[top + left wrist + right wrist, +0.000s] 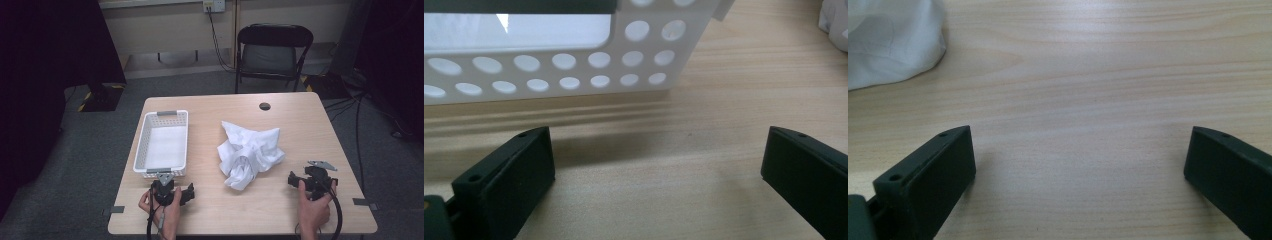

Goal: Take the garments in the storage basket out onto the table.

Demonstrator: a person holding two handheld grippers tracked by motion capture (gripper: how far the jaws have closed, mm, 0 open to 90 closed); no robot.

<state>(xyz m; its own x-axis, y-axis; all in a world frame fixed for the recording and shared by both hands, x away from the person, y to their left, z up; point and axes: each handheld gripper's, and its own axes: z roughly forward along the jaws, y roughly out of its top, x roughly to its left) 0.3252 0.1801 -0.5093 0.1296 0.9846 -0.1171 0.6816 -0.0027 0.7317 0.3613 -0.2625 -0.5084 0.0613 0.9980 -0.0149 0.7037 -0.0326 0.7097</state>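
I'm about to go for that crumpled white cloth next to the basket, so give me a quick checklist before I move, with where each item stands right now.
1. Left gripper open: ok, jaws stand wide apart with bare table between them.
2. Right gripper open: ok, jaws wide apart, nothing held.
3. White cloth reachable: ok, it lies crumpled mid-table, apart from both grippers; its edge shows at the upper left of the right gripper view.
4. White perforated basket ready: ok, upright and looks empty in the high view.
5. Path to cloth: ok, bare wooden table lies between the right gripper and the cloth.
6. Cloth's best grasp point: cannot tell, folds hide its edges.
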